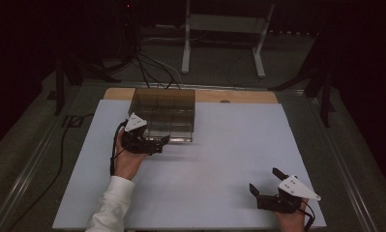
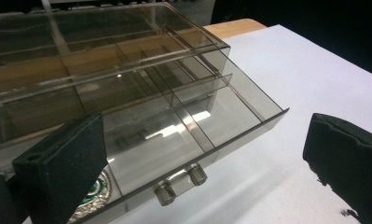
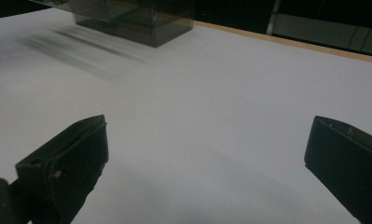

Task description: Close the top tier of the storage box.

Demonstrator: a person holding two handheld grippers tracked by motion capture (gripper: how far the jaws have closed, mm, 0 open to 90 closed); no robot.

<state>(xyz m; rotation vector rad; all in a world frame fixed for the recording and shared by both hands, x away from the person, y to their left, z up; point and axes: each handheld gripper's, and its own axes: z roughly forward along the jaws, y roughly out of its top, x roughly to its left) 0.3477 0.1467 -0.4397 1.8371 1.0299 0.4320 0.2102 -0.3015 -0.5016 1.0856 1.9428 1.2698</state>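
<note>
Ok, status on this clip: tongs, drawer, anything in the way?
Left tongs open, at the smoky clear plastic drawer, pulled out. Right tongs open, idle over the white table sheet. Drawer knob unobstructed.

The room is dim, and the top of the frame falls into near black. A white sheet (image 1: 219, 159) covers the table (image 1: 248, 96), whose wooden edge shows along the far side. Grey floor (image 1: 219, 63) lies beyond. A white metal frame (image 1: 223, 29) stands at upper centre. Black cables (image 1: 149, 65) run across the floor at upper left, with dark stands (image 1: 60, 79) at both sides.
</note>
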